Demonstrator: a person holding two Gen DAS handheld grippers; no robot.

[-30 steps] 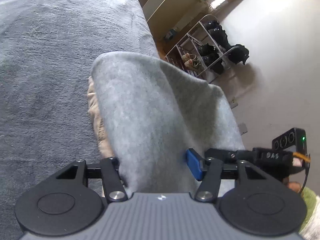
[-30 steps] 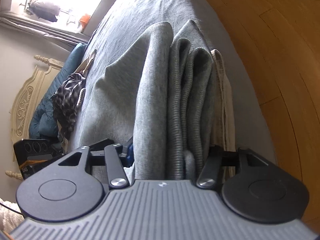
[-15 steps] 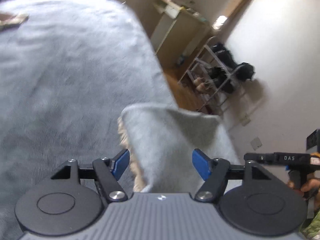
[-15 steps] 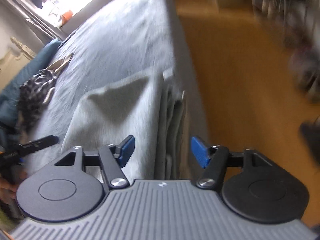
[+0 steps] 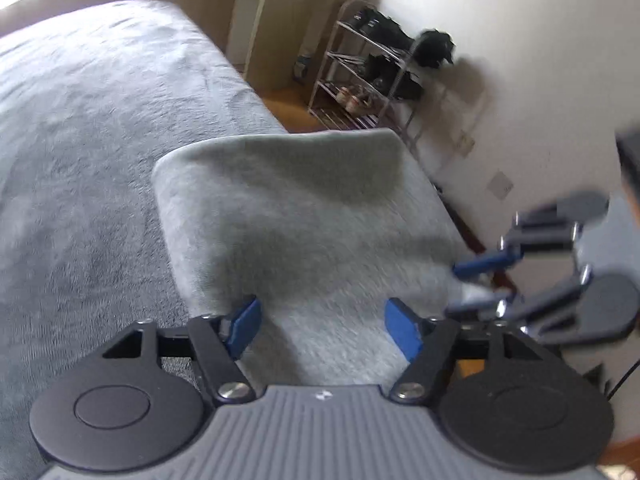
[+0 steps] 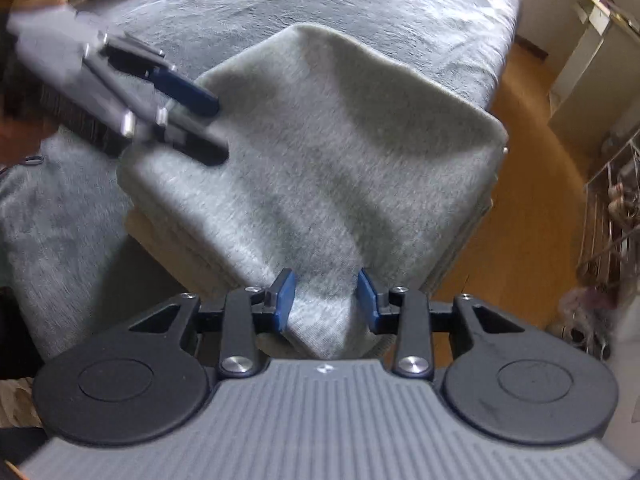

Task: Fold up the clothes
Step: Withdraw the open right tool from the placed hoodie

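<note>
My left gripper (image 5: 322,326) hovers above the folded light-grey fleece garment (image 5: 304,216), blue pads wide apart and opening further; the cloth lies below them, gripped by neither pad. My right gripper (image 6: 326,300) is narrower and closing: a corner of the same garment (image 6: 320,152) pokes up between its blue fingertips (image 6: 285,300), but whether the pads press the cloth yet cannot be told from this view. In the left wrist view the right gripper (image 5: 486,284) appears blurred at the garment's right side; in the right wrist view the left gripper (image 6: 196,124) appears blurred over its far left corner.

The garment lies as a thick rectangular bundle on the bed's grey plush blanket (image 5: 80,120), close to the bed's corner, beside the edge that borders the wooden floor (image 6: 520,220). Its long axis runs roughly along that edge. A beige layer (image 6: 160,240) shows beneath it. A metal shoe rack (image 5: 372,80) stands against the wall beyond.
</note>
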